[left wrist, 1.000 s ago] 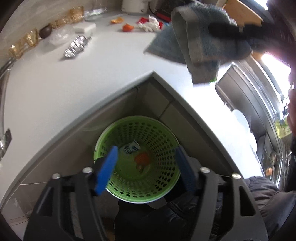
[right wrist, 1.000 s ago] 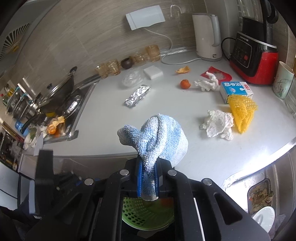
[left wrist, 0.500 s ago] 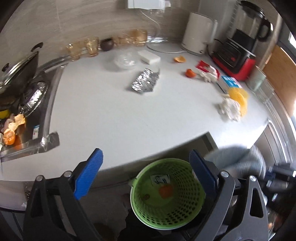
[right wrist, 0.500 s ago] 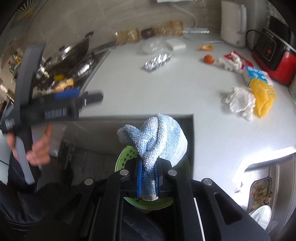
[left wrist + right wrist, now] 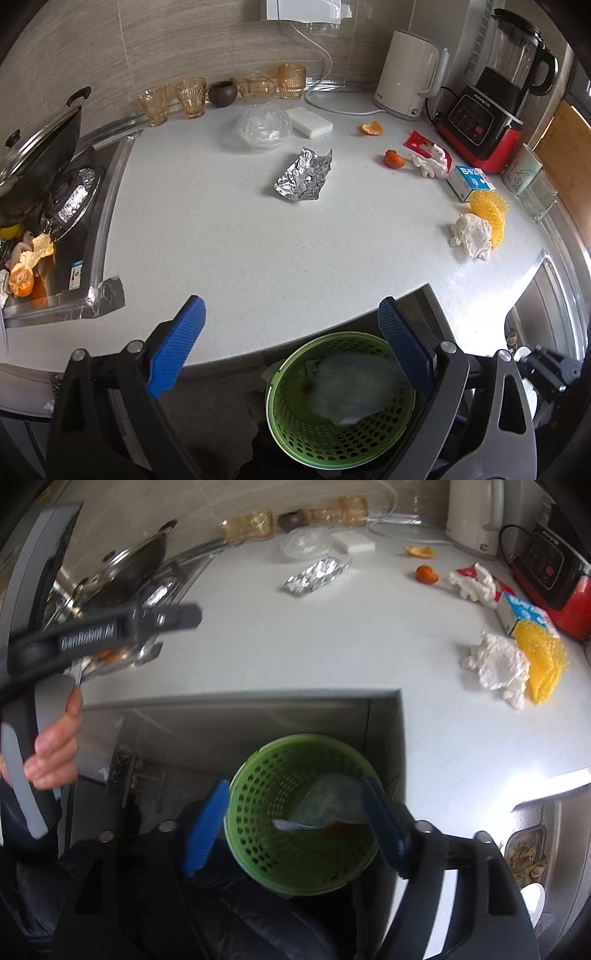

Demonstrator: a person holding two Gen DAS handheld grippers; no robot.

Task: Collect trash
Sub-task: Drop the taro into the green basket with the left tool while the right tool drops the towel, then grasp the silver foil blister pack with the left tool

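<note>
Right gripper point(image 5: 295, 827): spread, empty, above green basket point(image 5: 240, 797).
Left gripper point(image 5: 291, 345): spread, empty.
Risk: foil point(image 5: 303, 175) at 12 o'clock may slip when pinched.

The left gripper point(image 5: 162, 618), seen at nine o'clock in the right wrist view, carried raised lettering along its arm that read "GenRobot.AI". The blender point(image 5: 484, 122), at two o'clock in the left wrist view, bore a small white brand word above its buttons, too small to read. Print on the blue carton point(image 5: 471, 181) beside it was also illegible.
</note>
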